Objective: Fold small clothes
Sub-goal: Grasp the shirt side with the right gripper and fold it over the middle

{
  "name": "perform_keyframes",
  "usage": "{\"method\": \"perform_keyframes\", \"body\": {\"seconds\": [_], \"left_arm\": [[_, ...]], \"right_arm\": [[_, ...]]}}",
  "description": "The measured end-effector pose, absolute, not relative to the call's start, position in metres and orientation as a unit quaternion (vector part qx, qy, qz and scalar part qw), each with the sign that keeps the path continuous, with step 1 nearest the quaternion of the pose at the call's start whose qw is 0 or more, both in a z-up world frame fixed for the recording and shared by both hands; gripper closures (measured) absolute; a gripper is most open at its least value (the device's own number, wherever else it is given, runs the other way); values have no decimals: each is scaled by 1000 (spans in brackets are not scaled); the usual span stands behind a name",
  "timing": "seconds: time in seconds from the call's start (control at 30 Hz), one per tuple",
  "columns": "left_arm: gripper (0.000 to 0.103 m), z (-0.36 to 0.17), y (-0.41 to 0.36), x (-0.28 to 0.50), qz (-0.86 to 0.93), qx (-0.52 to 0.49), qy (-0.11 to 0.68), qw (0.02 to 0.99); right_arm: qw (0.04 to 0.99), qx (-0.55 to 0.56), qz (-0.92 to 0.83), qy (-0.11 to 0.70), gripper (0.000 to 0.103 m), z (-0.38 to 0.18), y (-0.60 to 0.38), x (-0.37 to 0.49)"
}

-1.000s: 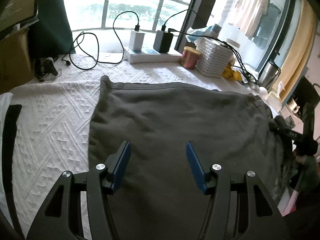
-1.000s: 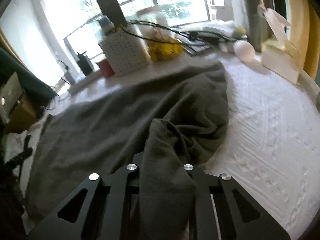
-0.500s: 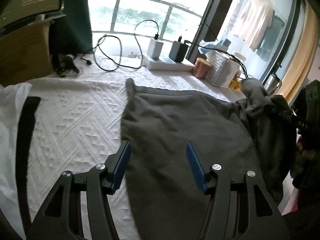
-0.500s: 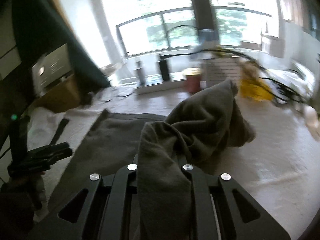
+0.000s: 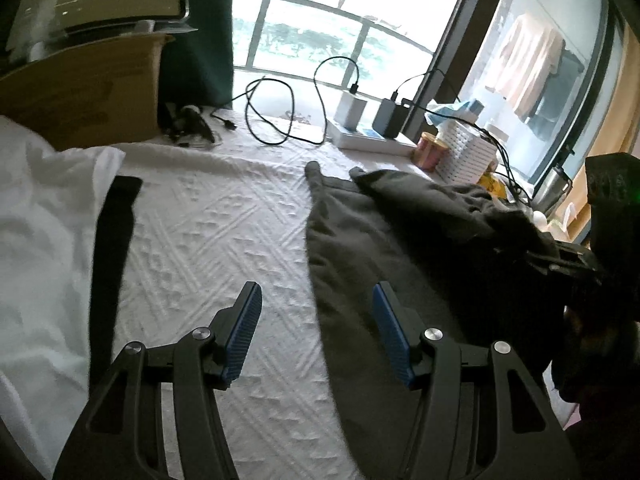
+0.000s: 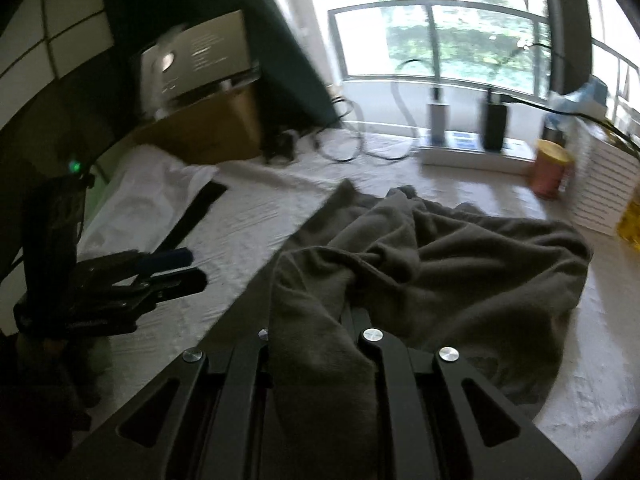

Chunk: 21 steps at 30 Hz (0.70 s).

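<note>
White quilted bedspread [image 5: 208, 232] under grey garment [image 6: 460, 264], clutter along far window edge; left gripper [image 5: 316, 320] wide, right gripper [image 6: 316, 320] clamping garment.

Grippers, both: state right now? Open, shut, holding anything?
Left gripper: open, nothing between its blue pads, above the white bedspread.
Right gripper: shut on a bunched fold of the grey garment.
</note>
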<state>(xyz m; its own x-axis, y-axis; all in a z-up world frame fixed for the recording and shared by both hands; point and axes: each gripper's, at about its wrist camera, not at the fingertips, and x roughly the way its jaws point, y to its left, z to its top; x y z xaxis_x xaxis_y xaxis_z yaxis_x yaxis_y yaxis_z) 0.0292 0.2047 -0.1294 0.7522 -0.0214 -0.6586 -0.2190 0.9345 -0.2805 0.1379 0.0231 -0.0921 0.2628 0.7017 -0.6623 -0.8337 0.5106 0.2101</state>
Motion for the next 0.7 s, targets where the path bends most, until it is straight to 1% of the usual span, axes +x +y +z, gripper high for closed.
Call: {"method": "perform_keyframes", "body": {"seconds": [0.1, 0.2, 0.23, 0.27, 0.3, 0.37, 0.4, 0.43, 0.5, 0.6, 0.7], "left_arm": [[42, -128, 208, 23, 59, -173, 347, 920], [42, -126, 211, 19, 62, -172, 347, 920], [42, -126, 211, 18, 63, -172, 347, 920], [42, -126, 212, 16, 63, -172, 347, 920], [42, -126, 212, 14, 64, -172, 348, 919], [42, -126, 213, 11, 67, -173, 349, 919], [42, -126, 213, 9, 68, -173, 349, 919], [42, -125, 213, 6, 69, -174, 348, 918], [42, -125, 213, 3, 71, -174, 349, 918], [42, -121, 211, -2, 76, -174, 346, 919], [42, -113, 208, -8, 79, -172, 338, 922]], "right_arm": [[777, -106, 501, 366, 92, -97, 37, 126], [750, -132, 518, 390, 92, -111, 53, 112], [743, -151, 517, 397, 89, -118, 59, 107], [743, -158, 515, 397, 89, -121, 62, 103], [741, -164, 515, 399, 86, -123, 64, 98], [722, -165, 533, 409, 67, -124, 64, 90], [716, -163, 542, 408, 50, -122, 63, 84], [715, -161, 549, 403, 42, -120, 62, 79], [709, -161, 561, 397, 37, -115, 58, 67], [681, -159, 594, 397, 37, -112, 54, 46], [675, -172, 607, 383, 36, -107, 45, 25]]}}
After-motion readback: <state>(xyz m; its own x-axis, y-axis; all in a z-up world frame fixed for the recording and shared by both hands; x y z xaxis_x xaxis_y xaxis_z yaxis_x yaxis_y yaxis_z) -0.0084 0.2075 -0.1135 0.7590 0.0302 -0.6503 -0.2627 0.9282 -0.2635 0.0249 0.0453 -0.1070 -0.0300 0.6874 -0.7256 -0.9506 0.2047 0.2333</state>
